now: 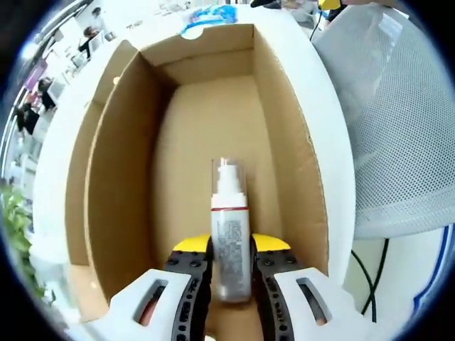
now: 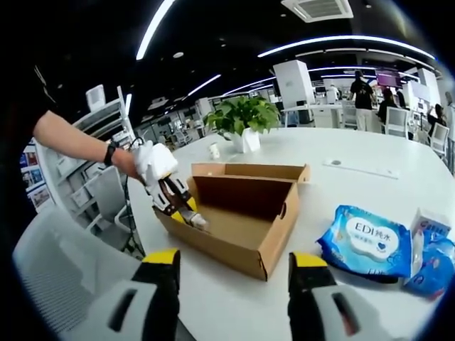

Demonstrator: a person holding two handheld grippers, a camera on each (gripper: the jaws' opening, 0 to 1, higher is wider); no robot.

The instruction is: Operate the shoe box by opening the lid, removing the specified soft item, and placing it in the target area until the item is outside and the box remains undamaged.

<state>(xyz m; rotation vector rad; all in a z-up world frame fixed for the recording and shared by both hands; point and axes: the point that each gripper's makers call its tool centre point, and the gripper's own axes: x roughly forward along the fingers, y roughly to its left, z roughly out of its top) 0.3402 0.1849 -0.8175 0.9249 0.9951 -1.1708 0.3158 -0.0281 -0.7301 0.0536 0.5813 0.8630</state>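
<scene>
Pinching a small spray bottle (image 1: 229,241), the left tongs (image 1: 231,266) hold it inside the open cardboard shoe box (image 1: 128,177); bottle is white with a red band, clear cap, printed label. Right tongs (image 2: 234,266) spread, hovering over the counter (image 2: 355,153) near the box's corner. Right gripper view: blue wet-wipes pack (image 2: 366,241) beside the box, potted plant (image 2: 245,121) beyond, people far back.

Linear ceiling lights (image 2: 341,44) glowing across a dark ceiling, white round table (image 2: 370,153) standing centrally, potted plant (image 2: 244,117) sitting behind, shelving (image 2: 106,114) lining the side.
</scene>
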